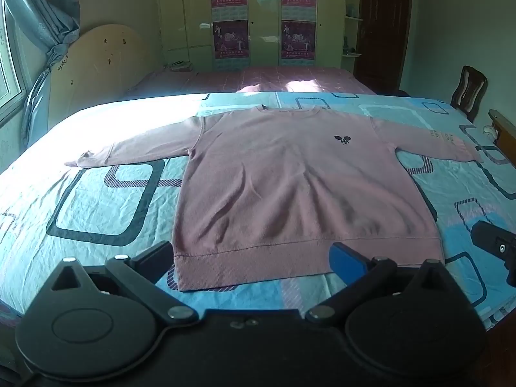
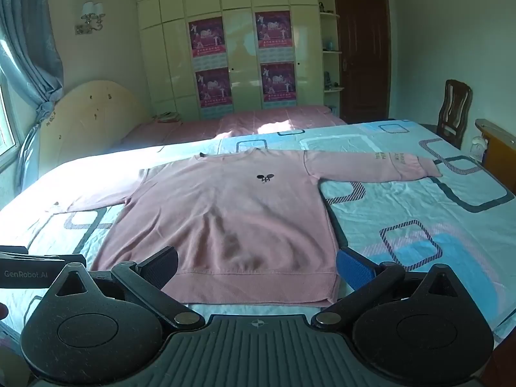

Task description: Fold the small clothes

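A pink long-sleeved sweatshirt [image 1: 283,187] lies flat, front up, on the bed, with both sleeves spread out sideways and a small dark emblem on the chest. It also shows in the right wrist view [image 2: 225,219]. My left gripper [image 1: 254,254] is open and empty, just above the hem near its left end. My right gripper [image 2: 258,264] is open and empty, over the hem near its right end. The right gripper's black body shows at the right edge of the left wrist view [image 1: 496,245]. The left gripper's body shows at the left edge of the right wrist view [image 2: 32,271].
The bed has a light blue sheet [image 1: 96,200] with dark rectangle prints. Behind it lies a second bed with a pink cover [image 1: 258,79] and a wooden headboard [image 1: 96,61]. A wardrobe [image 2: 242,48], a door [image 2: 364,54] and a wooden chair [image 2: 454,109] stand beyond.
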`<state>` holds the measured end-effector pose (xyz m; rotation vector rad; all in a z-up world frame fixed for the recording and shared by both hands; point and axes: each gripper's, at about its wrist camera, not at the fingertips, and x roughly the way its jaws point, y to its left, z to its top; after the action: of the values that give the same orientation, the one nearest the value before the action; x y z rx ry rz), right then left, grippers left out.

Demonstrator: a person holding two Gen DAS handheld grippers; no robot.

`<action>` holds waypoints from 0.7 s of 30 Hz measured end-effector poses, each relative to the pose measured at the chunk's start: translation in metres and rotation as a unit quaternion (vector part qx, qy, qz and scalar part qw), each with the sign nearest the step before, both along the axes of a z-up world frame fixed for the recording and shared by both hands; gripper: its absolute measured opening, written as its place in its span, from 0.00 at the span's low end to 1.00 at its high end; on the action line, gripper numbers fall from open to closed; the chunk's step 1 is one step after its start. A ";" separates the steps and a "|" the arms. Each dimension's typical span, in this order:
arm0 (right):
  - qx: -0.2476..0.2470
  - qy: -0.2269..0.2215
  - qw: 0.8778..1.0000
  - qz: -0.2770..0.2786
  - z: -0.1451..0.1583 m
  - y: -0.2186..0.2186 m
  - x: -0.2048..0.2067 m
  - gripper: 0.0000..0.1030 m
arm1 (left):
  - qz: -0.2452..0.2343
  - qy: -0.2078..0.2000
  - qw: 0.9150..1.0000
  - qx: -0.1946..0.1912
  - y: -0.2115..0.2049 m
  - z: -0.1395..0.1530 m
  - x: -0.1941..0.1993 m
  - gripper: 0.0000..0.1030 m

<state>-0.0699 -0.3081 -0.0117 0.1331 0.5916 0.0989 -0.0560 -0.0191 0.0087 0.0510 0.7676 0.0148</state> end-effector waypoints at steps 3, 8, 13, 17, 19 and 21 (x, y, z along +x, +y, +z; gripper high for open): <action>0.000 0.000 1.000 0.001 -0.001 0.002 0.001 1.00 | 0.000 0.000 1.000 0.000 0.001 0.000 0.000 1.00; -0.003 0.001 1.000 0.001 -0.002 0.006 0.006 1.00 | -0.001 0.005 1.000 -0.002 0.002 -0.001 0.003 1.00; -0.003 0.000 1.000 0.002 0.003 0.009 0.005 1.00 | -0.001 0.005 1.000 -0.002 0.003 -0.001 0.003 1.00; -0.004 0.000 1.000 0.004 0.001 0.010 0.007 1.00 | 0.001 0.007 1.000 -0.003 0.005 -0.001 0.004 1.00; -0.003 -0.001 1.000 0.004 0.000 0.009 0.006 1.00 | 0.001 0.008 1.000 -0.004 0.006 -0.001 0.006 1.00; 0.001 0.000 1.000 0.005 0.000 0.009 0.006 1.00 | 0.001 0.009 1.000 -0.006 0.008 -0.002 0.006 1.00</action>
<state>-0.0635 -0.2987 -0.0119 0.1314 0.5920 0.1093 -0.0498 -0.0116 0.0068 0.0384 0.7857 0.0116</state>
